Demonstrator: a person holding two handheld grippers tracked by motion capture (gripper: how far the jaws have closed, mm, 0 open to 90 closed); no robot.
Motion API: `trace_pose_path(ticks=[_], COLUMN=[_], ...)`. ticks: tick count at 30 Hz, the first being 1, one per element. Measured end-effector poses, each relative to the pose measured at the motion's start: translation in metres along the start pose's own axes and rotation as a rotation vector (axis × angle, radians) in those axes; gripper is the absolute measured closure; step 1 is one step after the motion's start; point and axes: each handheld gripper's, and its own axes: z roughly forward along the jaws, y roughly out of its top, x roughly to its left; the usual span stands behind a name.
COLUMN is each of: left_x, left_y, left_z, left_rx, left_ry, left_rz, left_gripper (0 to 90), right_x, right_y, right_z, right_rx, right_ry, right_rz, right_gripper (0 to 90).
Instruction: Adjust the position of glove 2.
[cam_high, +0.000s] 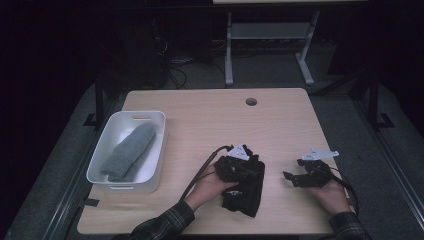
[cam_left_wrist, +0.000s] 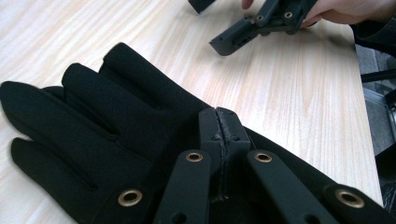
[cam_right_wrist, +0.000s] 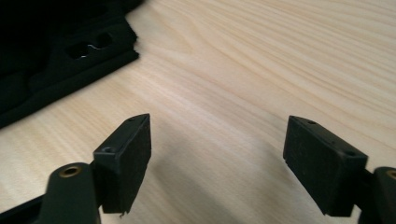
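The left gripper (cam_high: 248, 167) is partly covering the black glove (cam_high: 247, 192), so the high view is blurring its outline. 1 black glove is lying near the table's (cam_high: 210, 115) front edge, its long axis running front to back. 1 grey glove (cam_high: 129, 150) is lying in 1 white bin (cam_high: 159, 150). The left jaws are clenching together over the black glove's fabric; whether they are pinching any, I cannot tell. The right gripper (cam_right_wrist: 217, 158) is standing released above bare wood.

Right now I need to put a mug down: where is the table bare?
Bare wood lies between the white bin and the cable hole, along the far edge. Crowded: near edge, around the black glove and both tongs, left, right.
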Motion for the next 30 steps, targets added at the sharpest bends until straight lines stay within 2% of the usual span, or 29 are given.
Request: trace_pose_path(ticks=[7, 13, 18, 23, 26, 30], left_x=[-0.002, -0.006, -0.01, -0.026, -0.035, -0.038], left_y=[0.0, 0.0, 0.002, 0.006, 0.004, -0.003], left_z=[0.019, 0.031, 0.024, 0.015, 0.017, 0.023], left_rx=[0.039, 0.068, 0.054, 0.041, 0.055, 0.092], left_ry=[-0.02, -0.02, -0.022, -0.072, -0.103, -0.117], left_rz=[0.01, 0.039, 0.043, 0.055, 0.063, 0.054], left_gripper=[89.1, 89.2, 87.8, 86.8, 86.8, 87.4], right_x=[-0.005, -0.007, -0.006, -0.006, -0.006, -0.006], right_y=[-0.003, -0.004, -0.005, -0.005, -0.006, -0.007], right_z=[0.002, 0.003, 0.003, 0.005, 0.005, 0.004], right_rx=[0.005, 0.005, -0.001, -0.009, -0.018, -0.023], right_ry=[-0.015, -0.023, -0.027, -0.028, -0.026, -0.025], right_rz=[0.02, 0.028, 0.013, 0.004, 0.006, 0.002], right_gripper=[21.2, 20.1, 18.8, 17.5, 17.2, 16.9])
